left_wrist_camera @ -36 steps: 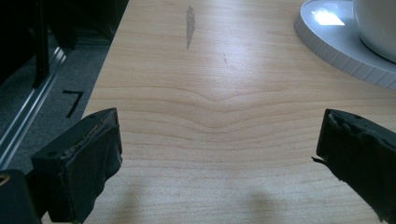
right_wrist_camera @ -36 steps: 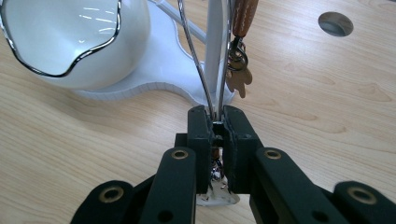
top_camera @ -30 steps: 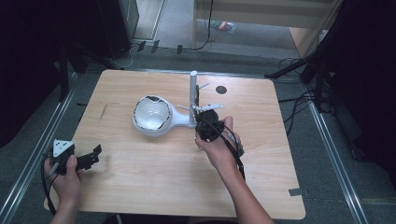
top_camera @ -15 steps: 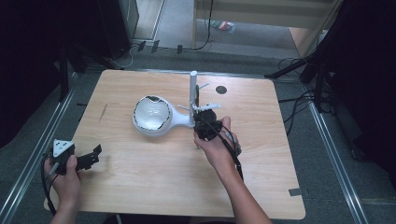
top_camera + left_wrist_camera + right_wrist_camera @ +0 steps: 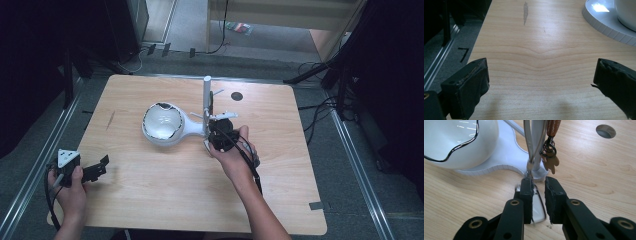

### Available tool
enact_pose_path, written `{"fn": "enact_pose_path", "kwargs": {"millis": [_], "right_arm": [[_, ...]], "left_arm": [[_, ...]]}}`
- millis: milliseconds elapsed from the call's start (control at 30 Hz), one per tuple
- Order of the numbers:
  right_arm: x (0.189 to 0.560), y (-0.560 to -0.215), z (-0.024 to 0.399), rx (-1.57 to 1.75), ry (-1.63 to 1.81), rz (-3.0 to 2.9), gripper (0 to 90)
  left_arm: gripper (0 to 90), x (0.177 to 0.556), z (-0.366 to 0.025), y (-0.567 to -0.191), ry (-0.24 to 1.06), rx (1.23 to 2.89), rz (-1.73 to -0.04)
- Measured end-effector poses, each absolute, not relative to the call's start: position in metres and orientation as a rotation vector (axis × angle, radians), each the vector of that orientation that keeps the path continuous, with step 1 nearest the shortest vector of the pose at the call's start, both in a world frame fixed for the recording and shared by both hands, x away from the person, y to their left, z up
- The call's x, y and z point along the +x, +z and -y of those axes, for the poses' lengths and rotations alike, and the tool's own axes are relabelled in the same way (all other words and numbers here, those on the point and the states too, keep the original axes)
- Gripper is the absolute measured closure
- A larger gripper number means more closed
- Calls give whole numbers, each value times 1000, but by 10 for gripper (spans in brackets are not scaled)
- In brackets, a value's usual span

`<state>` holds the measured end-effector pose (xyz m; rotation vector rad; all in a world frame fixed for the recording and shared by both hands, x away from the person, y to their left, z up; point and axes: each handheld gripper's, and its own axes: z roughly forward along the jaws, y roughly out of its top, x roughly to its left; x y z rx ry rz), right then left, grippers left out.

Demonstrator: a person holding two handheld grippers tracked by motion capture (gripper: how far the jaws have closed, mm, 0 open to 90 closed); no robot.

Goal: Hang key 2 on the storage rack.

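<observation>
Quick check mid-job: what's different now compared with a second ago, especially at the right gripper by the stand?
The right gripper has just been opening its jaws a little; a gap shows between the pads, with the glasses between them at the foot of the white stand. Whether the pads press on the glasses I cannot tell. The left gripper, open near the table edge, the bowl and both hands look unmoved.

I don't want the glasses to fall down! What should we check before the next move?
1. Right hand-held gripper letting go: jaws have just been opening, eyeglasses lens between them, gap at one pad: ok.
2. Eyeglasses caught securely on the white stand: cannot tell.
3. Way out free: keychain hangs just beyond the jaws and might snag: not ok.
4. Left hand-held gripper open, out of the way: ok.
5. White bowl apart from the jaws: ok.
</observation>
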<state>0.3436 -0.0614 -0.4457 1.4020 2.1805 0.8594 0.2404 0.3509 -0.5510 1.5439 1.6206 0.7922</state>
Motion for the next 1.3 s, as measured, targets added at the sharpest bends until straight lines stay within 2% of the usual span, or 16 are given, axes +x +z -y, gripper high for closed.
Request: {"fn": "enact_pose_path", "kwargs": {"millis": [67,167,333,433,467,633,1300], "right_arm": [[343,-445,62,1401,857,-2177,760],[342,-445,64,1395,877,-2174,683],[342,-447,70,1279,955,-2127,385],[339,-450,74,1142,876,-2106,279],[336,-451,73,1155,833,-2086,181],[326,-455,79,1153,863,-2016,8],[311,-471,116,1219,914,-1959,0]], "left_arm": [[3,240,-351,-551,792,1544,-1620],[3,240,-351,-551,792,1544,-1620],[3,240,-351,-551,791,1545,-1621],[3,240,-351,-551,790,1546,-1620],[3,241,-351,-551,790,1546,-1618],[3,241,-351,-551,788,1540,-1622],[3,240,-352,-551,786,1543,-1616]]}}
